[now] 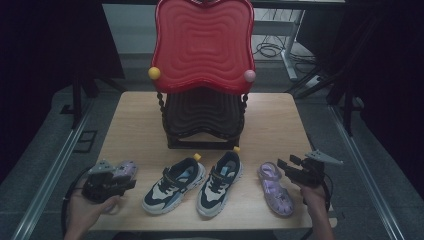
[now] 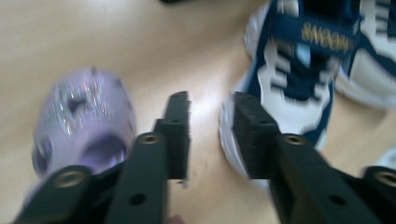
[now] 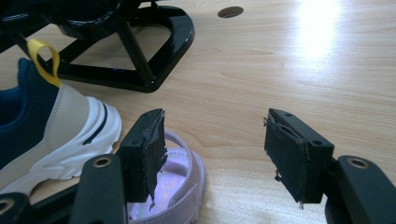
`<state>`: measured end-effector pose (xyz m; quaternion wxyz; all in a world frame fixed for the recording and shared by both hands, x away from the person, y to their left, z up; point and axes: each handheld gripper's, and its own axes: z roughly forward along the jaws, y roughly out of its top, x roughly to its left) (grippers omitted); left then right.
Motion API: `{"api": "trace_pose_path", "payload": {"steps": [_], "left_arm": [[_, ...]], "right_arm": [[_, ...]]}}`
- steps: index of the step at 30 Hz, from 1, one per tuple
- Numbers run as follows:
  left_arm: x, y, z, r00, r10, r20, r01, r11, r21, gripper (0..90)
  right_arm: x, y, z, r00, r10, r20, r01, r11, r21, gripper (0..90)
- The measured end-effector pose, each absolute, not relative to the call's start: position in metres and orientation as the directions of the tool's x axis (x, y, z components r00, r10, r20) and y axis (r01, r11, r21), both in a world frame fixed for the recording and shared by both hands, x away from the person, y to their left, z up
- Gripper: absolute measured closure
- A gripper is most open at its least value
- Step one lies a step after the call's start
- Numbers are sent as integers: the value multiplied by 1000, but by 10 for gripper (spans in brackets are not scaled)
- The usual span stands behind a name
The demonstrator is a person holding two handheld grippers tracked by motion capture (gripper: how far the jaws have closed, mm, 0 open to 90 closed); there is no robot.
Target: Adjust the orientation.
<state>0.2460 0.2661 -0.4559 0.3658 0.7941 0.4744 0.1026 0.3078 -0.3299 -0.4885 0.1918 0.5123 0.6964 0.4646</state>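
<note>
The black-and-red two-tier shoe rack (image 1: 202, 90) stands behind the navy-and-white sneaker pair (image 1: 192, 182), my landmark. Left of the pair lies one lilac glittery sandal (image 2: 81, 123); my left gripper (image 2: 210, 135) hangs half-open and empty beside it. Right of the pair lies the other sandal (image 1: 276, 189), under my wide-open right gripper (image 3: 215, 149). Closing carelessly could pinch only its strap and drop it.

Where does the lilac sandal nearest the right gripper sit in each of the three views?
High view: the lilac strappy sandal lies lower right, beside the navy-and-white sneaker.
Left gripper view: I cannot match it; the glittery lilac sandal at left looks like its mate.
Right gripper view: bottom centre, behind the left finger.
Shared landmark: the sneakers.
</note>
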Motion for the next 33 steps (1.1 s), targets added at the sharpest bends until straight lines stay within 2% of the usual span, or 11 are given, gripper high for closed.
{"api": "trace_pose_path", "payload": {"steps": [4,8,13,25,33], "left_arm": [[264,259,-451,532,823,-197,654,-252,713,488],[277,251,-446,540,821,-186,631,-249,735,424],[283,247,-443,549,811,-204,619,-230,751,407],[270,238,-441,563,810,-168,597,-258,759,372],[275,238,-444,546,816,-188,595,-220,773,371]], "right_arm": [[307,-329,-488,-416,887,200,539,63,840,380],[306,-326,-487,-433,879,197,538,77,839,377],[303,-322,-484,-444,872,205,539,78,838,374],[288,-300,-474,-539,823,180,528,163,834,376],[277,-296,-471,-579,790,204,548,192,814,489]]}}
